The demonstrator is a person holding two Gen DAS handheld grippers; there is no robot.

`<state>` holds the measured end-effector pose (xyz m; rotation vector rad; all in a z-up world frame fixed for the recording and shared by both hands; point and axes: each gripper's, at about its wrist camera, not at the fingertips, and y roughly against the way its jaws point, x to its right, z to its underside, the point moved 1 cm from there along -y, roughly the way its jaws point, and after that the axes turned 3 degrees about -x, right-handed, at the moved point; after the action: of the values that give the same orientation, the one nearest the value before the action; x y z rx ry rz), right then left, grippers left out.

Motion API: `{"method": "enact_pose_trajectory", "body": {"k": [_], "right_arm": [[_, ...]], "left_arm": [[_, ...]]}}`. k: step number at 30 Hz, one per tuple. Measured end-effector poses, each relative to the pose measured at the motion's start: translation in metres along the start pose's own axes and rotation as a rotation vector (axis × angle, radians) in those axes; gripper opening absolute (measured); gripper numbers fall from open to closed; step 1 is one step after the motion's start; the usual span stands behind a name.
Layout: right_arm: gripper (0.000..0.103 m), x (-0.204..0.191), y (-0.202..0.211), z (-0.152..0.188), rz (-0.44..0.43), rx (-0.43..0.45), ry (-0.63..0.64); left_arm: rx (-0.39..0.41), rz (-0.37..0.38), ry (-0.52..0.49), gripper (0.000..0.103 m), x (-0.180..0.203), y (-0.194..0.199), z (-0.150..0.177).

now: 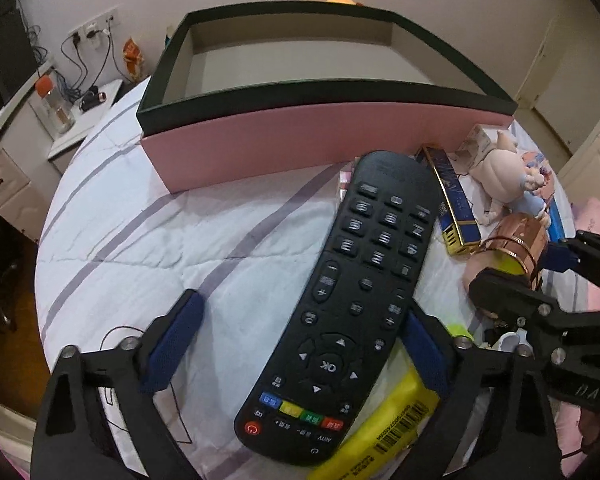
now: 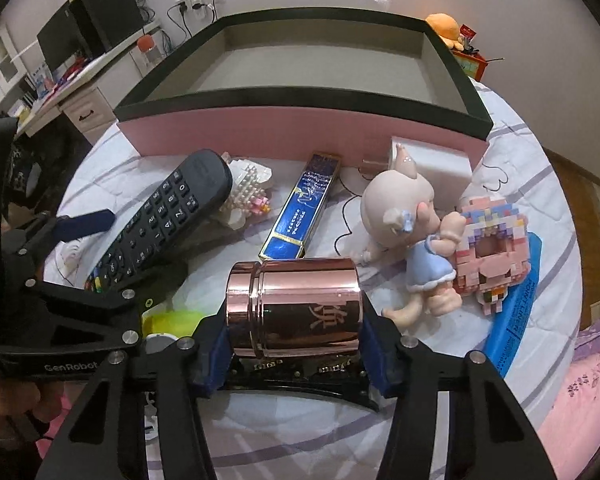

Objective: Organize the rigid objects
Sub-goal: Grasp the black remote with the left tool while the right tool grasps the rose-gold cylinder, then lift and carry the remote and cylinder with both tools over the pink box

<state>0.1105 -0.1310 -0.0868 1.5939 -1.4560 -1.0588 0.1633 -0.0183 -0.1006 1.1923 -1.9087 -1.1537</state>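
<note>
A black remote control [image 1: 352, 300] lies on the striped white bedspread, its near end resting on a yellow packet [image 1: 392, 432]. My left gripper [image 1: 300, 348] is open around it: the right pad [image 1: 424, 352] is against the remote's edge, the left pad [image 1: 176, 344] well clear. A rose-gold metal tin [image 2: 304, 308] lies on its side, and my right gripper [image 2: 294, 356] is shut on its two ends. In the left wrist view the tin [image 1: 516, 240] and right gripper [image 1: 516, 264] are at the right. Behind stands an empty pink box with a dark green rim [image 2: 260, 132].
Before the box lie a slim blue-and-gold carton [image 2: 300, 208], a pig figurine [image 2: 404, 220], a pink brick-built ring [image 2: 492, 248] on a blue pack [image 2: 516, 320], a white brick figure [image 2: 248, 192] and a small white box [image 2: 432, 176]. A desk [image 1: 4, 184] stands left of the bed.
</note>
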Motion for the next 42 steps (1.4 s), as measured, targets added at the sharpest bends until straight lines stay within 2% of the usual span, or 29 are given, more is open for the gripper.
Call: {"method": "enact_pose_trajectory", "body": {"k": [5,7,10,25,30,31,33,34,35,36,39,41,42], "right_arm": [[0.055,0.007,0.006,0.003,-0.03,0.011,-0.015],[0.055,0.009,0.009,0.003,-0.045,0.015,-0.021],[0.055,0.01,0.011,0.004,-0.049,0.022,-0.019],[0.055,0.013,0.028,0.014,-0.069,0.054,-0.007],[0.055,0.013,0.028,0.016,-0.073,0.052,0.001],[0.055,0.012,0.027,0.016,-0.073,0.05,0.002],[0.055,0.011,0.027,0.016,-0.075,0.046,0.002],[0.055,0.011,0.026,0.016,-0.076,0.045,0.002],[0.055,0.011,0.026,0.016,-0.076,0.045,0.001],[0.055,0.011,0.026,0.016,-0.076,0.045,0.001],[0.055,0.011,0.027,0.015,-0.073,0.046,-0.002],[0.055,0.013,0.026,0.015,-0.071,0.044,-0.005],[0.055,0.013,0.026,0.015,-0.071,0.044,-0.006]], "left_arm": [[0.009,0.025,-0.003,0.052,-0.002,0.007,0.001],[0.011,0.044,0.025,0.044,-0.008,0.009,0.001],[0.015,0.078,0.056,0.044,-0.017,0.01,0.002],[0.052,0.096,0.159,0.043,-0.017,0.028,0.024],[0.032,0.087,0.158,0.043,-0.016,0.025,0.028],[0.012,0.069,0.133,0.045,-0.013,0.021,0.028],[0.012,0.068,0.127,0.059,-0.009,0.019,0.025],[0.008,0.086,0.126,0.075,-0.007,0.017,0.022],[0.007,0.102,0.127,0.082,-0.005,0.016,0.02],[0.007,0.102,0.129,0.082,-0.004,0.015,0.018],[0.018,0.049,0.112,0.073,0.001,0.012,0.014],[0.025,0.035,0.12,0.054,-0.003,0.013,0.013],[0.025,0.044,0.132,0.051,-0.009,0.014,0.013]]}}
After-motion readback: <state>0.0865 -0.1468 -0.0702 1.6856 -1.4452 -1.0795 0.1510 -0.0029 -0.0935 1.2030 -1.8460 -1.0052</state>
